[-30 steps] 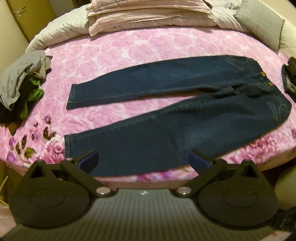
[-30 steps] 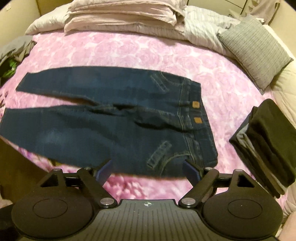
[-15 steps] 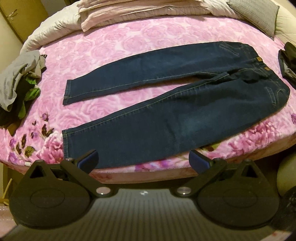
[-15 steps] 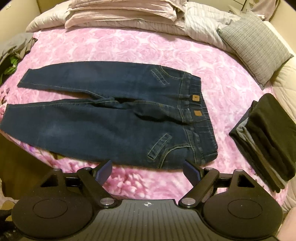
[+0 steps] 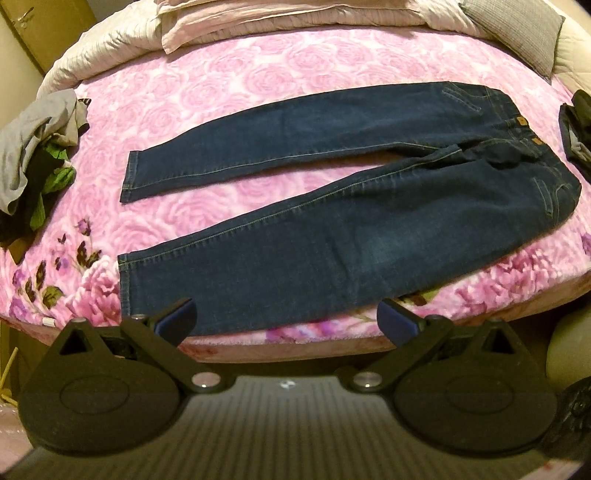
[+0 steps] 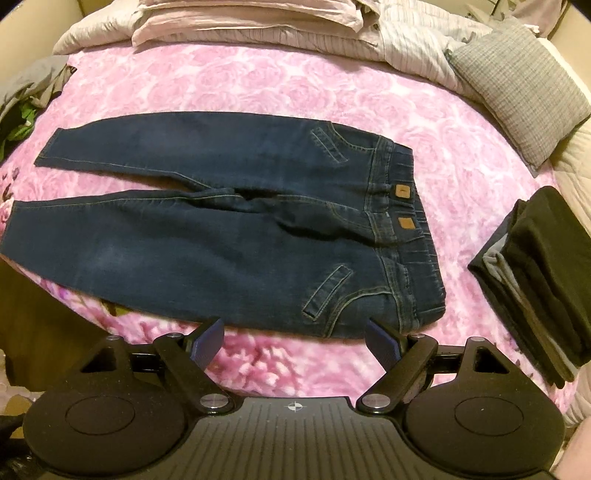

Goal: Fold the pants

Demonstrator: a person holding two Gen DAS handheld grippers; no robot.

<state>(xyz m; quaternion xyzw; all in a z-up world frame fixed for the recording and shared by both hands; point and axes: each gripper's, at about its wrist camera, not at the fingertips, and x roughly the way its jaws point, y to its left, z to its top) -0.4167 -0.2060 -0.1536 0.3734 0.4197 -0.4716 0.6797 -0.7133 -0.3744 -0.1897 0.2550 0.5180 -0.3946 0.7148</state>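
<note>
Dark blue jeans [image 5: 332,229] lie flat on the pink rose-patterned bedspread [image 5: 229,85], legs spread apart and pointing left, waistband at the right. In the right wrist view the jeans [image 6: 207,236] show two back pockets and two tan patches at the waistband. My left gripper [image 5: 286,321] is open, hovering just off the bed's near edge below the nearer leg. My right gripper [image 6: 293,338] is open too, above the bedspread just in front of the seat and waistband corner. Neither holds anything.
A heap of grey, green and black clothes [image 5: 33,147] lies at the bed's left side. A folded black and grey stack [image 6: 539,280] sits right of the waistband. A grey cushion [image 6: 517,88] and pale pillows [image 6: 243,18] lie at the back.
Both grippers have drawn back a little and steadied, so the jeans sit further from the fingertips. The jeans have not moved and both grippers stay open.
</note>
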